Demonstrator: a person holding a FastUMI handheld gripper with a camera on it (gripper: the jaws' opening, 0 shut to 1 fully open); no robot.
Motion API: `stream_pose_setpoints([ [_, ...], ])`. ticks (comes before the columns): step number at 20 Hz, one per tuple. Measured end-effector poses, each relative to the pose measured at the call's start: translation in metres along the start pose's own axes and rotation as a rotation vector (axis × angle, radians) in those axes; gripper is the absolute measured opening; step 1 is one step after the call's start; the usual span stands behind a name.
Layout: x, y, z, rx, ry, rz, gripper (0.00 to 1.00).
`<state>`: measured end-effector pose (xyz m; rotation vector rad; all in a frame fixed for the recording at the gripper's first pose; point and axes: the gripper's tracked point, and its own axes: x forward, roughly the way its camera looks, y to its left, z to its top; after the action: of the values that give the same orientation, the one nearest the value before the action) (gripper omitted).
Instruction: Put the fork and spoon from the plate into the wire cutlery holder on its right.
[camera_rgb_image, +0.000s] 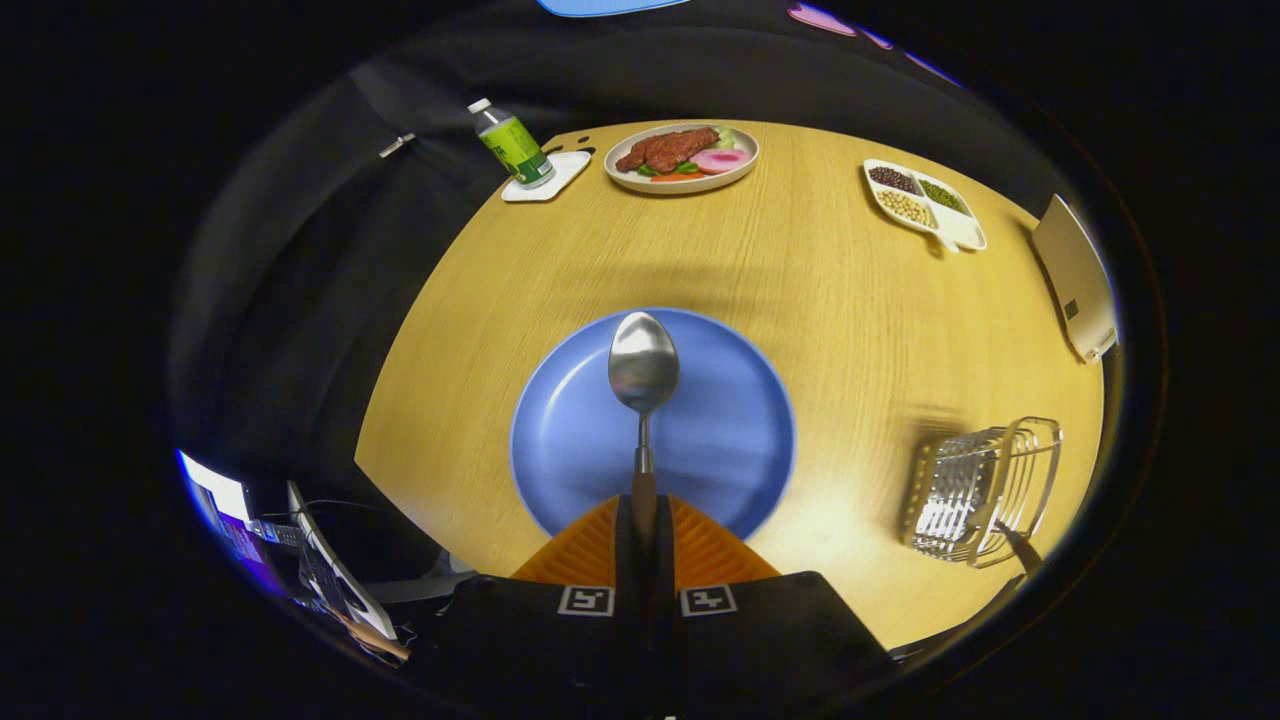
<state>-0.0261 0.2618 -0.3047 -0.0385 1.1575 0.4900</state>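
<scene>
My gripper (644, 520) is shut on the brown handle of a metal spoon (643, 372), whose bowl points straight ahead. The spoon hangs above a blue plate (570, 440) that lies on the wooden table just beyond the fingers. The plate's surface looks bare. The wire cutlery holder (985, 490) stands on the table to the right of the plate, near the table's right edge. A dark handle-like piece pokes out at its near side.
At the far side of the table are a plate of food (682, 156), a green-labelled bottle (512, 145) on a white coaster, and a white divided dish of beans (924, 203). A tan flat object (1075, 275) stands at the right edge. A monitor and keyboard (320, 575) sit off the table's left.
</scene>
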Motion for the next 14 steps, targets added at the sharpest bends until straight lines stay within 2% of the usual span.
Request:
stream_pose_setpoints([
  [8,-0.092,-0.057,-0.006,-0.009,-0.049,-0.035,0.09],
  [10,-0.111,-0.070,-0.010,-0.020,-0.036,-0.035,0.09],
  [14,-0.141,-0.108,-0.011,-0.094,0.012,-0.088,0.09],
])
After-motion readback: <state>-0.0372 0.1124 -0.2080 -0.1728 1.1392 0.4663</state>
